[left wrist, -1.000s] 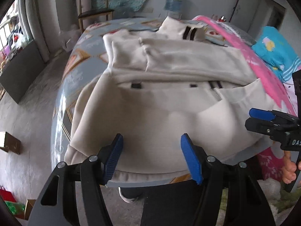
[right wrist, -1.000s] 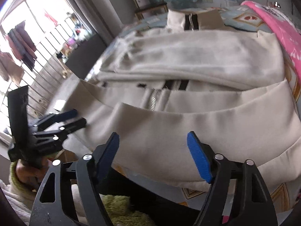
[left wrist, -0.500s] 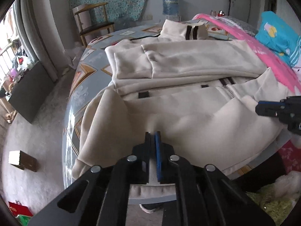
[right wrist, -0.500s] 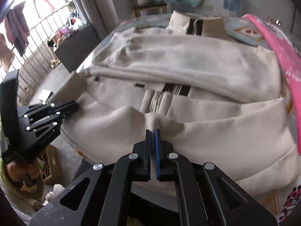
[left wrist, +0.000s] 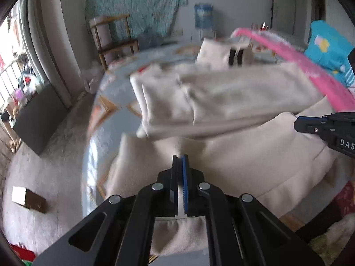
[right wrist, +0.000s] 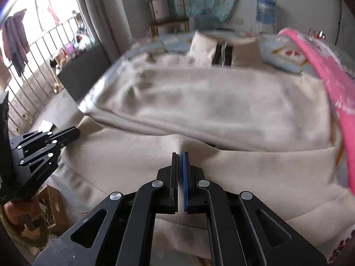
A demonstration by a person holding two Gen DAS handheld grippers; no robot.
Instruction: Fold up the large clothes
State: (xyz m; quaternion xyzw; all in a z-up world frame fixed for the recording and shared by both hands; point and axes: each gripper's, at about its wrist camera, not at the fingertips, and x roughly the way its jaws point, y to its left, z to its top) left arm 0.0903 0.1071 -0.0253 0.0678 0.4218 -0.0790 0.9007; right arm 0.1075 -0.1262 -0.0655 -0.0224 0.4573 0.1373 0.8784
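Observation:
A large cream zip jacket [left wrist: 244, 93] lies spread on a round table [left wrist: 97, 133], collar at the far side and sleeves folded across the chest. My left gripper [left wrist: 180, 157] is shut on the near hem, which rises in a small peak to its fingertips. In the right wrist view the jacket [right wrist: 210, 102] fills the middle, and my right gripper [right wrist: 179, 155] is shut on the same hem further along. Each gripper shows in the other's view: the right gripper [left wrist: 298, 124] at the right edge, the left gripper [right wrist: 74, 133] at the left. Both views are motion-blurred.
A pink cloth [left wrist: 310, 75] runs along the table's right side, with a turquoise fabric [left wrist: 328, 44] beyond it. A wooden chair [left wrist: 113, 37] and a water bottle [left wrist: 203, 15] stand by the far wall. A small box [left wrist: 26, 199] and a dark cabinet [left wrist: 37, 119] are on the floor at left.
Both grippers went from open to shut, pinching the jacket's near hem. Both have since carried it toward the far side, so the lower part now covers the zip and pockets.

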